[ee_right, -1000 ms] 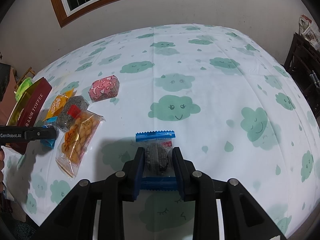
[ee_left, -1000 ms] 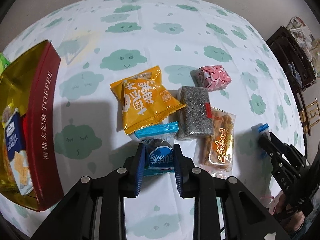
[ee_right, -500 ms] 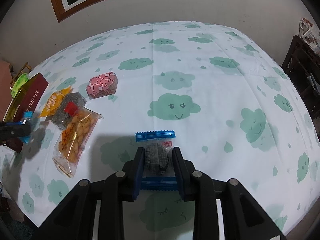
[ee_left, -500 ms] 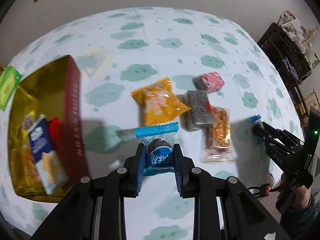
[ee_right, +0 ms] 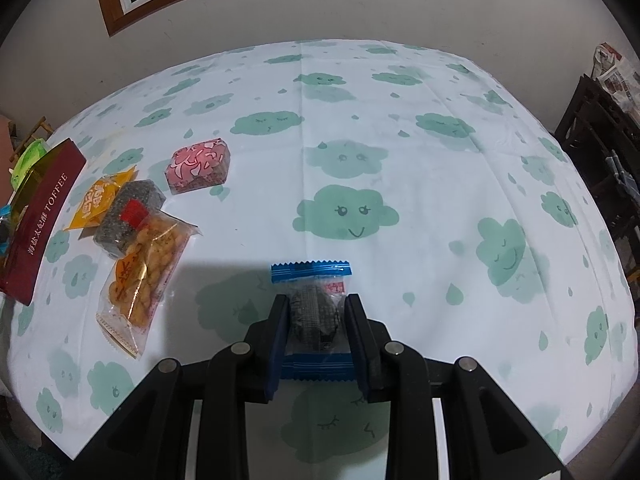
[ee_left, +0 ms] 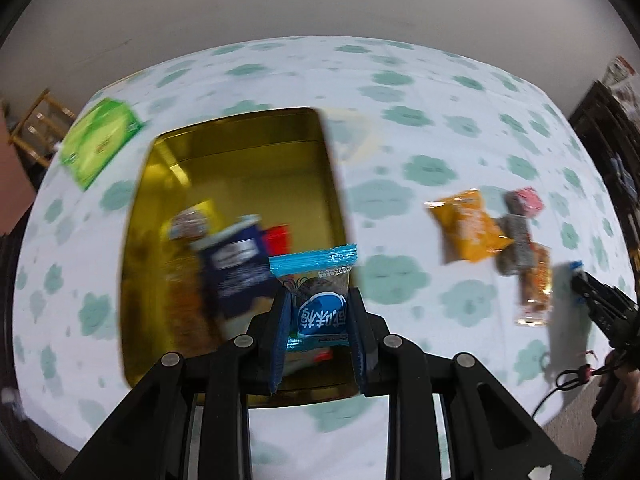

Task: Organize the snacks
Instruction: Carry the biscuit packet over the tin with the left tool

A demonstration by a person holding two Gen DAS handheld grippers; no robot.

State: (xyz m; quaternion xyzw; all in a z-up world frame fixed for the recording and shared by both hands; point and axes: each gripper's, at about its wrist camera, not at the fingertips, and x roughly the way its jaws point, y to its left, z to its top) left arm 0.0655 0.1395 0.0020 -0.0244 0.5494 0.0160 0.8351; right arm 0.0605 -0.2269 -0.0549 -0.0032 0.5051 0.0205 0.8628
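Left gripper (ee_left: 318, 314) clenched on a blue-ended candy packet (ee_left: 320, 308), white label with blue script facing up; it hangs above the near right corner of the open gold-lined tin (ee_left: 240, 160). Left view is motion-blurred. Inside the tin: a dark blue cracker pack (ee_left: 236, 268), something red (ee_left: 278, 238), other wrappers too smeared to name. A green packet (ee_left: 98, 146) lies on the tablecloth (ee_left: 400, 92) beyond the tin's far left corner. Right gripper (ee_right: 316, 320) grips a second blue-ended packet (ee_right: 314, 312) with a dark ridged sweet inside, held over the cloud-print cloth, well apart from the tin. To its left a loose group on the cloth: pink wrapped block (ee_right: 199, 165), orange packet (ee_right: 100, 200), grey speckled bar (ee_right: 128, 212) with a red label, and a clear bag of fried snacks (ee_right: 146, 268) overlapping the bar's near end. The tin's maroon side reads TOFFEE.
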